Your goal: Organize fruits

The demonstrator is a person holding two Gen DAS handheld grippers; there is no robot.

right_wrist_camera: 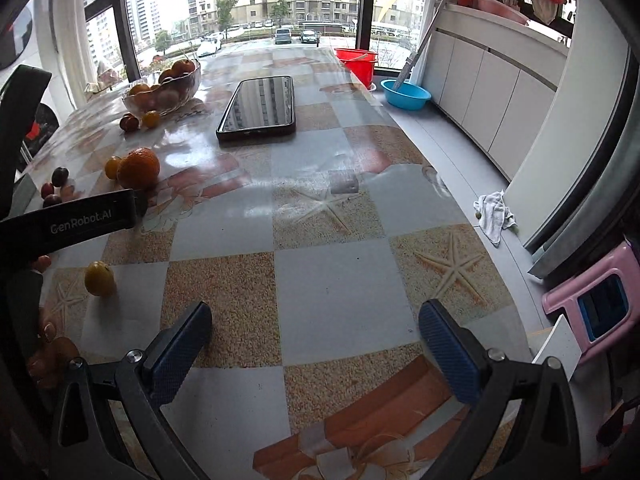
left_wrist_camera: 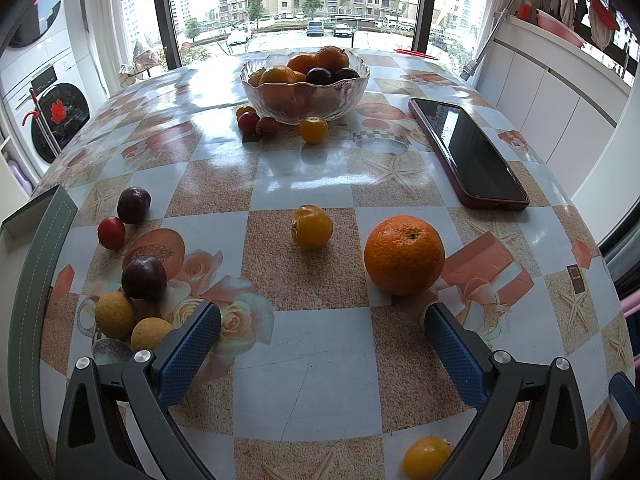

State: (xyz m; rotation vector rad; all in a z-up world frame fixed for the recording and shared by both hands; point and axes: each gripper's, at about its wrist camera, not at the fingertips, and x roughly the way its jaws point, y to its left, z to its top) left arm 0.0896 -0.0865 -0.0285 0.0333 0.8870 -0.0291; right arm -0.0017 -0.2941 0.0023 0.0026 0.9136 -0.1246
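Your left gripper (left_wrist_camera: 322, 328) hovers low over the checked, glossy surface (left_wrist_camera: 308, 356), fingers spread wide and empty, with the large round orange (left_wrist_camera: 404, 255) and a small yellow fruit (left_wrist_camera: 312, 227) just ahead; I judge you are between picks, and next must close on one and carry it to the clear scalloped glass bowl (left_wrist_camera: 305, 84) at the far edge. Your right gripper (right_wrist_camera: 316, 334), equally wide and empty, faces bare surface; only its view shows the red bucket (right_wrist_camera: 356, 62).
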